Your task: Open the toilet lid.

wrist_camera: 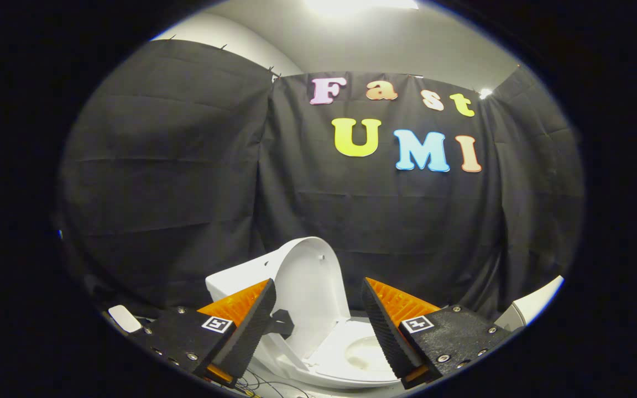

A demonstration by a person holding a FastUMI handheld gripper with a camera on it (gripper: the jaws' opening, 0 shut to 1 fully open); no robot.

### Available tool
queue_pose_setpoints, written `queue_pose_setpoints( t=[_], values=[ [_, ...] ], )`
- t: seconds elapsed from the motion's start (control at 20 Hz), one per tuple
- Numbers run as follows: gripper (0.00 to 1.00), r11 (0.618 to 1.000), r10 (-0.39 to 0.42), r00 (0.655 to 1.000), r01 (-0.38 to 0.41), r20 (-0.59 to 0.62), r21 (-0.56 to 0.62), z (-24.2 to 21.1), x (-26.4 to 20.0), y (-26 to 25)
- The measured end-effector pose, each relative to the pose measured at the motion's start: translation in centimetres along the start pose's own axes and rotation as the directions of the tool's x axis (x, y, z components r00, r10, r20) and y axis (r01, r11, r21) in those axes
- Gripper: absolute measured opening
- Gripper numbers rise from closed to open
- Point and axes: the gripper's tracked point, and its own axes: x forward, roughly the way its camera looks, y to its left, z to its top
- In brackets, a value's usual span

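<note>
Toilet lid: white, glossy, oval plastic toilet lid (310, 287) stands raised, close to upright, leaning back toward its white tank (230, 284), just ahead of the fingers and framed in the gap between them.
Bowl and seat: white ceramic bowl with its seat ring (351, 354) lies exposed below the lid, low between the fingers.
Gripper: black two-finger gripper with orange ribbed backing (318, 326) hangs in front of the toilet, jaws spread wide and released, nothing pinched; neither pad touches the lid.
Progress: judging by the lid's stance, the opening looks done or nearly so.
Weight: thin moulded shell, so probably light and swinging easily on its hinge.
Stiffness: likely rigid with a little flex at the free rim.
Surface: smooth and shiny, so I'd expect it to slip under a push.
Grip point: the free top edge, farthest from the hinge, pinched across its thickness.
Fragility: a hard knock against the tank could stress the hinge.
Surroundings: black cloth wall (175, 166) behind, wires on the floor (257, 381) beneath the left finger.
</note>
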Motion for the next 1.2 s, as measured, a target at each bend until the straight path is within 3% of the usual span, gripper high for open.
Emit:
queue_pose_setpoints(
  t=[0.45,0.75,0.9,1.2],
  values=[
    [0.95,0.996,-0.064,0.994,0.058,0.092,0.070,2.7,-3.8,-11.4],
    [0.95,0.981,-0.141,0.985,0.126,0.102,0.145,1.7,-6.8,-18.1],
    [0.95,0.978,-0.177,0.980,0.163,0.096,0.130,1.1,-8.1,-21.1],
    [0.95,0.984,-0.145,0.984,0.133,0.102,0.118,-0.3,-9.5,-24.2]
  ],
)
